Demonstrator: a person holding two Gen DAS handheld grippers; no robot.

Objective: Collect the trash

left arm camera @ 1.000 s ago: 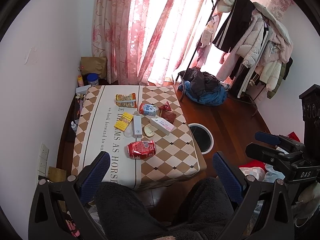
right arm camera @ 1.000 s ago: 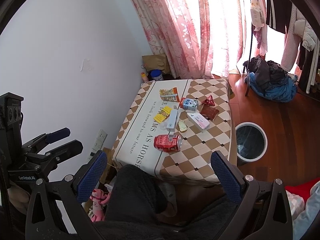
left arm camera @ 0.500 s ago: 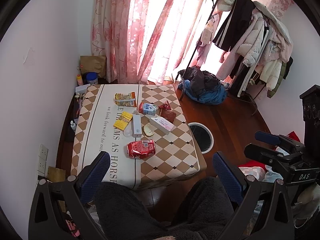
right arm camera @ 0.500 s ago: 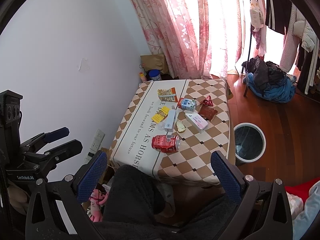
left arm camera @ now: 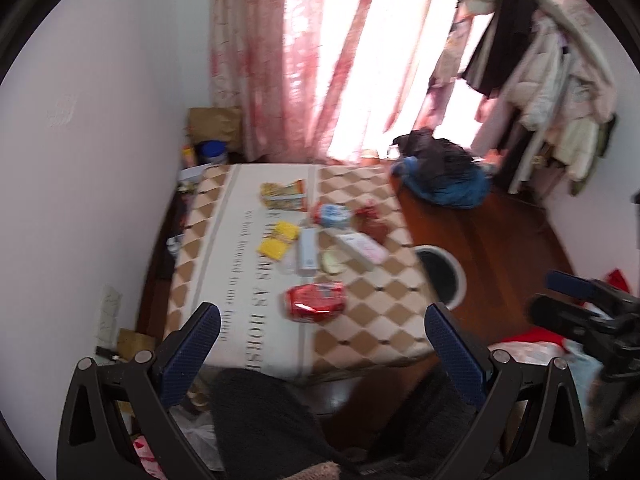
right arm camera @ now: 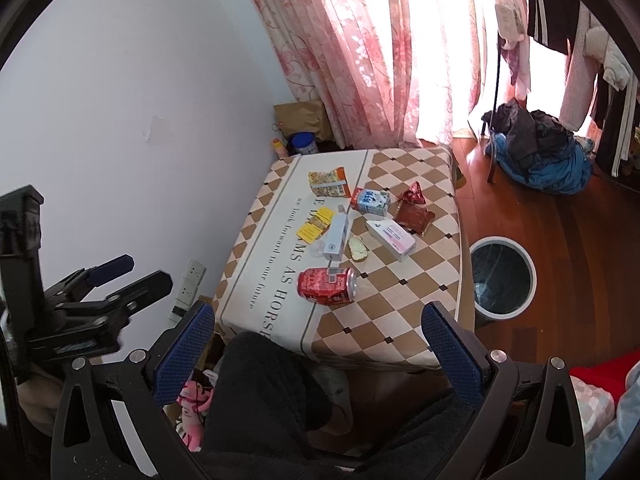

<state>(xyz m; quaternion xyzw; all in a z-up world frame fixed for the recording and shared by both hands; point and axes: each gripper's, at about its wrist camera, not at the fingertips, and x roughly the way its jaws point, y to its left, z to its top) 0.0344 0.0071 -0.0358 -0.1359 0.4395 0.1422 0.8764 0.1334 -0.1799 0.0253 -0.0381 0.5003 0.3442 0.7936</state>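
Trash [right arm camera: 327, 286] untouched; both jaws wide, empty

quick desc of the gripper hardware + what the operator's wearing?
Both alike: the left gripper and right gripper have black skeletal frames with triangular cutouts and silver bolts, and fingers with textured blue pads. No cables visible. The person wears dark fuzzy trousers.

A lived-in home room: pink floral curtains [right arm camera: 360, 52], a laden clothes rack [left arm camera: 536, 80], a cloth-covered low table [right arm camera: 400, 320], wood floor [right arm camera: 568, 240].
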